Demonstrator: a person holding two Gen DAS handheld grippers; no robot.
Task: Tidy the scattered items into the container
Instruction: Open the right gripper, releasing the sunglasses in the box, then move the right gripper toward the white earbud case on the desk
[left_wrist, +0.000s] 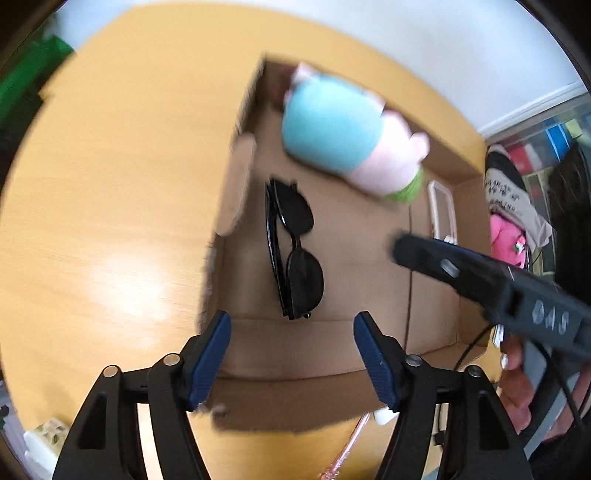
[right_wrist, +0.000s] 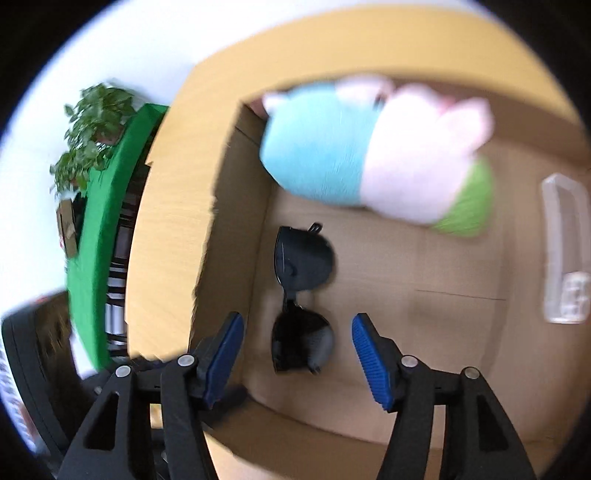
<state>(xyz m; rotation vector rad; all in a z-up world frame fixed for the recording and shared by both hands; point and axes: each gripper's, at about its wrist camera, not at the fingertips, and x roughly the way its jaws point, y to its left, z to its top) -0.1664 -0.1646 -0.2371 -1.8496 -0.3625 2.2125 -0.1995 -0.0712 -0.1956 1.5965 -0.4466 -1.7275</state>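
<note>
An open cardboard box lies on a wooden table. Inside it are black sunglasses, a plush toy in blue, pink and green, and a clear plastic case. My left gripper hangs open above the box's near wall, nothing between its blue pads. My right gripper is open over the sunglasses, with the near lens between its jaws below and the pads apart from it. In the left wrist view the right gripper's black body reaches in from the right.
A pink pen and a small white object lie on the table beside the box's near side. A hand holds the right tool. A green board and a potted plant stand beyond the table's left edge.
</note>
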